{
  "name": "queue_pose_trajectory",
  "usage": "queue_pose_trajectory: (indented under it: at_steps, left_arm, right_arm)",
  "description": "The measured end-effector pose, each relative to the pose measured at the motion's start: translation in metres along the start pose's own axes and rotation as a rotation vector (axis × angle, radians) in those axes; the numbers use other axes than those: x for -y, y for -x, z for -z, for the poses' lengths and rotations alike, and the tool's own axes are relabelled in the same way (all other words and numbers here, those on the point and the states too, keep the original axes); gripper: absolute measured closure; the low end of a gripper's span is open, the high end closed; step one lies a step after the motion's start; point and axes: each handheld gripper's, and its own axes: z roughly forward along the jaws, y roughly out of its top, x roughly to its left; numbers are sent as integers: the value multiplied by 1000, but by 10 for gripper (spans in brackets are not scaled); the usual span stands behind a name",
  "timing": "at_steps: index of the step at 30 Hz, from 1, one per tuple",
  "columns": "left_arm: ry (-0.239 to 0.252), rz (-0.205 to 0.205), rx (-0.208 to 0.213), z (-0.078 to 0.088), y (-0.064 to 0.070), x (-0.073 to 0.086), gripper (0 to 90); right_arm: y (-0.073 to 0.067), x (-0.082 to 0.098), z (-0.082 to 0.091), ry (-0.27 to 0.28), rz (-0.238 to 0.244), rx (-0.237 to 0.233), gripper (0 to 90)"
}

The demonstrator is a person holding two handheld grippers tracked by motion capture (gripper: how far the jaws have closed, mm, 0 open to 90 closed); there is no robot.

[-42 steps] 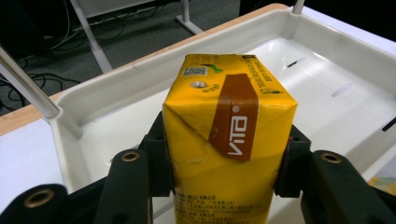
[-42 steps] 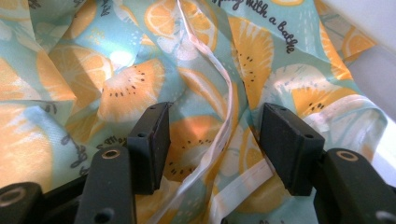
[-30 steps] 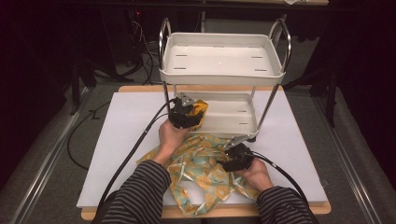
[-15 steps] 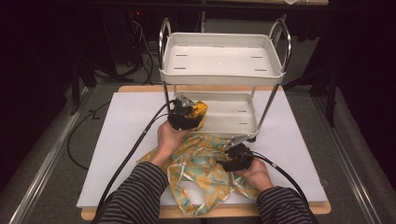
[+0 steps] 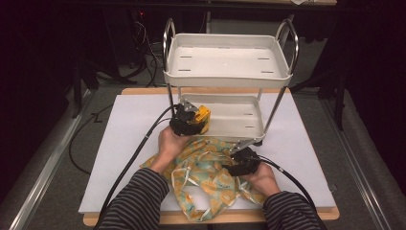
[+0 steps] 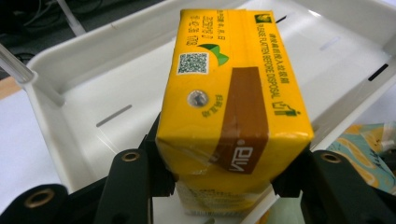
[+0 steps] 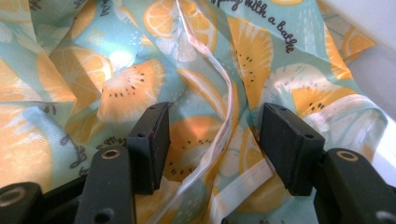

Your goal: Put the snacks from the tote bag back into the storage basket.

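Note:
A yellow drink carton (image 6: 229, 88) with a brown stripe is clamped between the jaws of my left gripper (image 6: 229, 179), which is shut on it. In the high view the carton (image 5: 202, 116) hangs at the left front corner of the white cart's lower shelf (image 5: 239, 120). My right gripper (image 5: 238, 165) rests low on a teal bag printed with orange slices (image 5: 208, 175). Its jaws stand open over the fabric (image 7: 187, 88) around a white strap (image 7: 224, 116), and the pads do not press on it.
The white two-shelf cart (image 5: 227, 60) with metal posts stands at the back of the white table board (image 5: 124, 143). Black cables (image 5: 129, 165) trail from both grippers toward the near edge. Dark floor surrounds the table.

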Motion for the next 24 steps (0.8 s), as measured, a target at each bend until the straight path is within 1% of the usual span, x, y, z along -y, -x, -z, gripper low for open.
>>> queue_pose_trajectory:
  at_steps: [10,12,14,22,24]
  left_arm:
    - [-7,0,-9,2,0,0,522]
    - [-7,5,-8,1,0,0,519]
    - [-10,-2,-11,2,0,0,513]
    - [-21,-6,3,5,3,0,452]
    - [-24,-2,8,6,4,0,440]
  right_arm:
    - [0,0,0,2,1,1,441]
    - [0,0,0,2,1,1,440]
    - [0,0,0,1,3,1,440]
    - [0,0,0,2,1,0,440]
    - [0,0,0,2,1,-1,440]
